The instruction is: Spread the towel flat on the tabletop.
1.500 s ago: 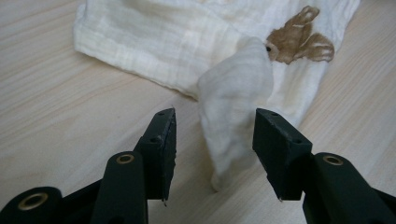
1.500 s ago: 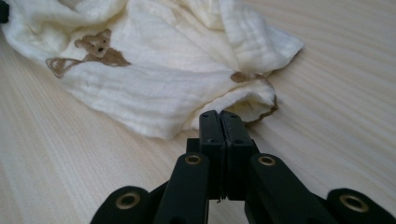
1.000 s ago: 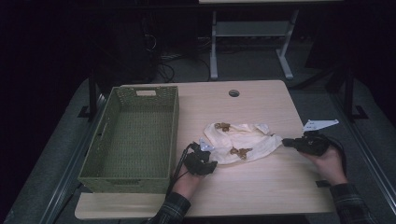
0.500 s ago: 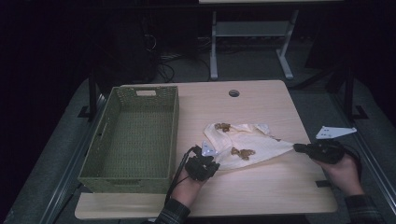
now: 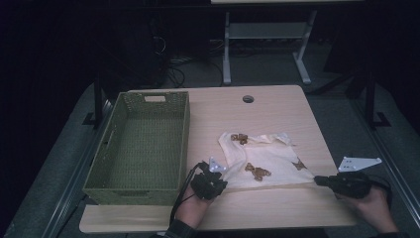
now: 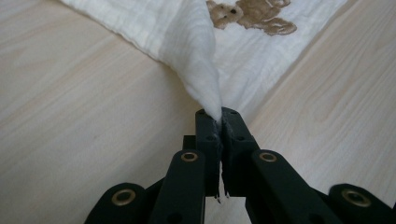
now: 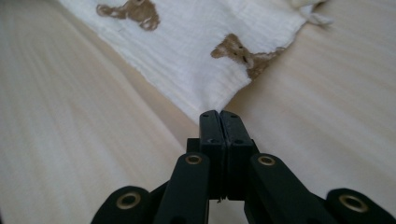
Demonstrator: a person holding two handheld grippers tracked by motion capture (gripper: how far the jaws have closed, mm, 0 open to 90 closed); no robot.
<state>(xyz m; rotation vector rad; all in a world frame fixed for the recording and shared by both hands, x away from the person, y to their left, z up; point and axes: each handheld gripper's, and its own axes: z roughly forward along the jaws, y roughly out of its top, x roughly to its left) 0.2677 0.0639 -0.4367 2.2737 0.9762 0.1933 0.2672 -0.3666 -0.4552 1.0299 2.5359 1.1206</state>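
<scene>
One white crinkled muslin cloth (image 5: 270,161) printed with brown teddy bears, spread flat on pale wooden surface (image 5: 277,111), right of empty green woven basket (image 5: 143,144). Left tongs (image 6: 219,116) and right tongs (image 7: 219,114) each clamped on a near corner. No readable writing.

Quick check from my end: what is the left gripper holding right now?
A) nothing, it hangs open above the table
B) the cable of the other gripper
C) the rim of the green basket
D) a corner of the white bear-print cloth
D: in the left gripper view the left gripper is closed on a pinched-up corner of the white bear-print cloth, lifting it off the table.
</scene>
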